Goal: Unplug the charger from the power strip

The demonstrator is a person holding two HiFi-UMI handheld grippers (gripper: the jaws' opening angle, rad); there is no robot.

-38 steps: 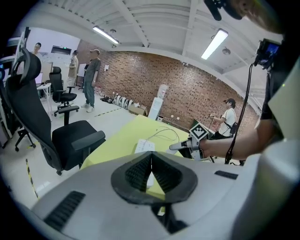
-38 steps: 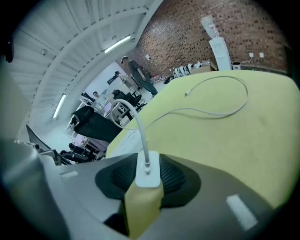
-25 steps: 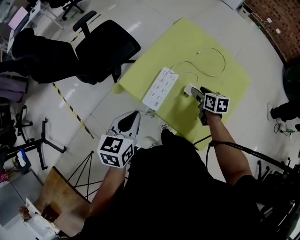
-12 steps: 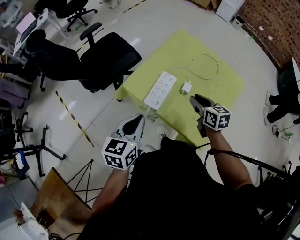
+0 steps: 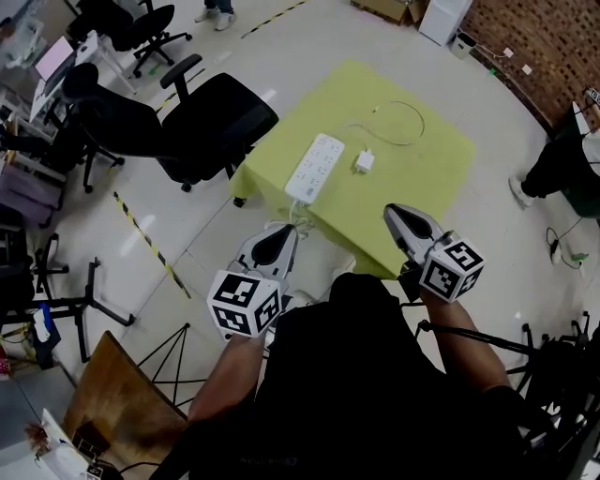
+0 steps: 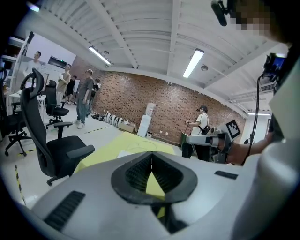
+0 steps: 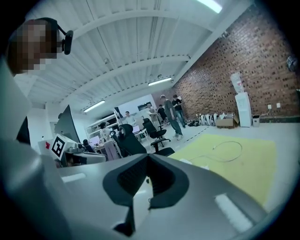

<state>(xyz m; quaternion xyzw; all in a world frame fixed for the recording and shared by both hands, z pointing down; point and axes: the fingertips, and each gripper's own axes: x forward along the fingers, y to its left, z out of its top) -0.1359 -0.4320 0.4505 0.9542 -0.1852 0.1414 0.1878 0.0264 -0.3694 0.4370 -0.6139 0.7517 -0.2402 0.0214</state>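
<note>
A white power strip lies on the yellow-covered table. The small white charger rests on the cloth just right of the strip, apart from it, and its thin white cable loops toward the far side. My right gripper hangs off the table's near edge, well short of the charger. Its jaws have just been closing and now meet with nothing between them. My left gripper hovers over the floor before the table's near corner, also shut and empty.
A black office chair stands against the table's left side, with more chairs behind it. A person stands at the right. Striped floor tape runs on the left. A wooden board and a tripod stand are at bottom left.
My right gripper has drawn back from the charger toward me, rising and closing. The charger stays on the cloth beside the strip. My left gripper has lifted a little.
</note>
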